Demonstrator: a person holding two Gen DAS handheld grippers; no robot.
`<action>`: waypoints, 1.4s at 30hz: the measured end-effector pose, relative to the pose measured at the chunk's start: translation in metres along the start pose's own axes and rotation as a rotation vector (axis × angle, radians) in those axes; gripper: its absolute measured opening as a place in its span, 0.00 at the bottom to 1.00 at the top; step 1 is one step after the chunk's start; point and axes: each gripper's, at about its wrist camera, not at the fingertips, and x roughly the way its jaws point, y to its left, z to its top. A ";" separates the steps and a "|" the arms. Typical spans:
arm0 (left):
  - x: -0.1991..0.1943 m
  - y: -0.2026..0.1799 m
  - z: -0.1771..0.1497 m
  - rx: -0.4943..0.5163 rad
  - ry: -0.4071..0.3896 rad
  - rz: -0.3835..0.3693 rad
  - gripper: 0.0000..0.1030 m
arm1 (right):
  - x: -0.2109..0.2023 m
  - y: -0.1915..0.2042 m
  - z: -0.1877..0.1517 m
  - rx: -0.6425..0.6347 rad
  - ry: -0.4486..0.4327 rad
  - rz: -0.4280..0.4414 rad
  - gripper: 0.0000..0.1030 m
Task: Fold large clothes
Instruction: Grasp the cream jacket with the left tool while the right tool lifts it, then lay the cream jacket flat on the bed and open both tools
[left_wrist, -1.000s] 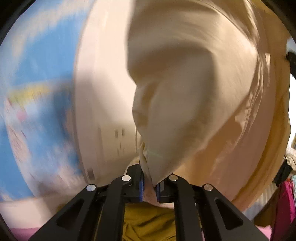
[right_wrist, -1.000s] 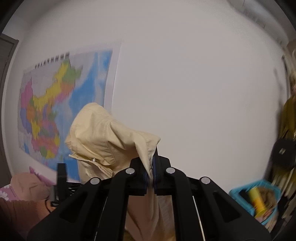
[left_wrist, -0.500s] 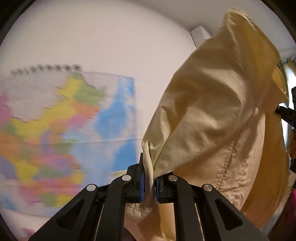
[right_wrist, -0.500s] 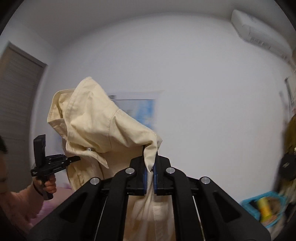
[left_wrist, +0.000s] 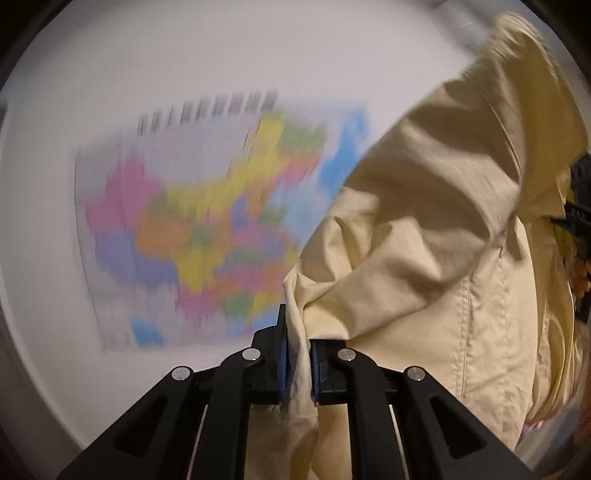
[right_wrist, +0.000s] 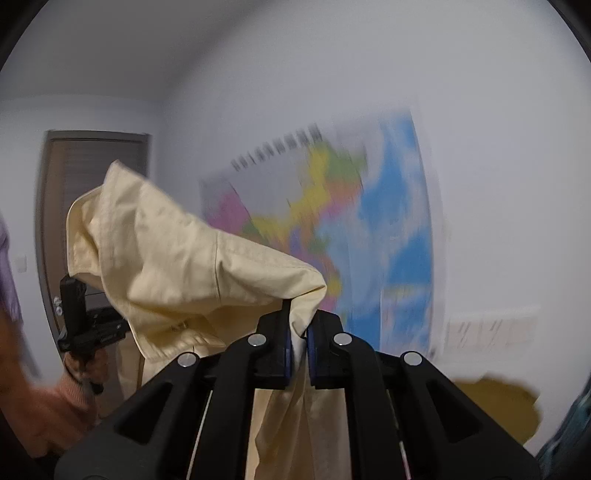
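One cream jacket (left_wrist: 436, 236), held up in the air in front of the wall map (left_wrist: 207, 221), nothing under it that I can see. Both claws are clamped on thin pinches of fabric: left gripper (left_wrist: 297, 363) on one bunched edge, right gripper (right_wrist: 298, 354) on another. Honestly the risk is those tiny bites. The cloth looks heavy, so any quick swing could tug an edge out and drop that whole side. It also hangs twisted, so laying it down may trap creases.
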 end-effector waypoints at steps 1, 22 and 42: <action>0.032 0.006 -0.010 -0.010 0.074 0.025 0.08 | 0.035 -0.016 -0.011 0.027 0.067 -0.012 0.06; 0.319 0.063 -0.184 -0.216 0.638 0.087 0.11 | 0.327 -0.175 -0.198 0.267 0.601 -0.194 0.07; 0.191 0.049 -0.187 -0.051 0.503 -0.056 0.61 | 0.081 -0.055 -0.267 0.090 0.795 -0.215 0.83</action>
